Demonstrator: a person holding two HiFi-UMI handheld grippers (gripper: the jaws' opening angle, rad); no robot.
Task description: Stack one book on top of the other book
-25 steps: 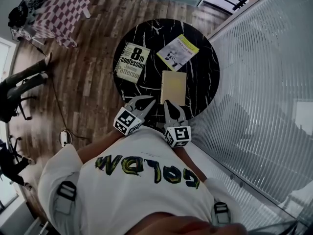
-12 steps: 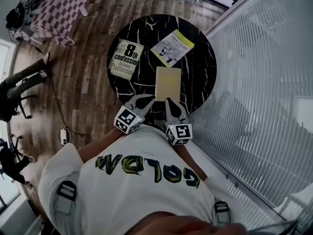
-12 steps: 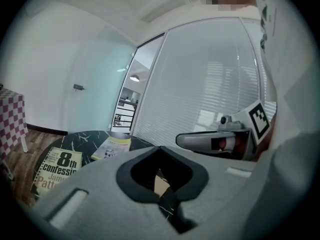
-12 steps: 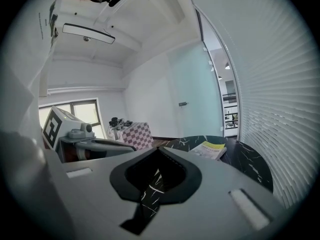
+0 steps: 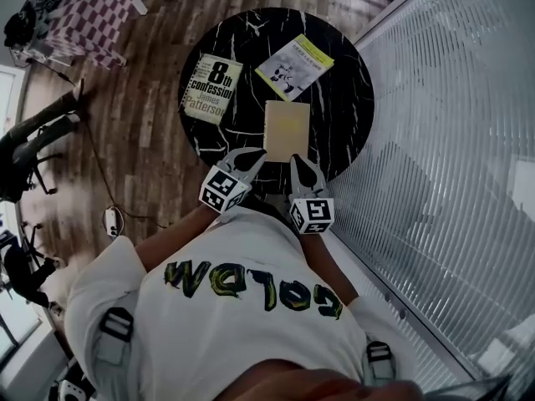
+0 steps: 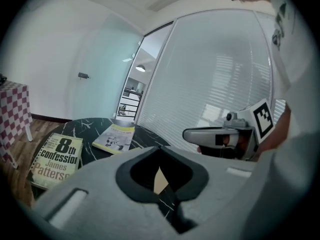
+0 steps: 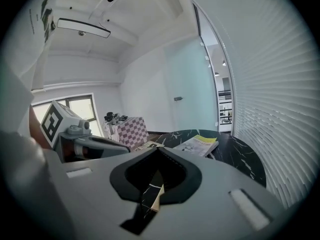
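Three books lie on the round black marble table point(image 5: 343, 115). The "8th confession" book point(image 5: 209, 88) point(image 6: 55, 160) is at the left. A yellow-and-white book point(image 5: 294, 67) point(image 6: 116, 137) point(image 7: 200, 145) lies at the back. Nearest me is a plain tan book point(image 5: 286, 130). My left gripper point(image 5: 255, 155) point(image 6: 161, 148) is shut and empty, its tip by the tan book's near left corner. The right gripper point(image 5: 299, 161) point(image 7: 159, 149) is also shut and empty, at the near right corner. Whether either tip touches the book I cannot tell. A sliver of tan cover point(image 7: 157, 199) shows under the right jaws.
A glass wall with blinds point(image 5: 451, 140) runs close along the table's right side. A checkered table point(image 5: 96, 15) point(image 7: 127, 129) stands at the far left on the wooden floor. Black chairs point(image 5: 33, 140) and a power strip point(image 5: 111, 220) are at the left.
Both grippers have moved forward and a little down, from short of the tan book to its near edge. Both stayed shut. The books have not moved on the table.
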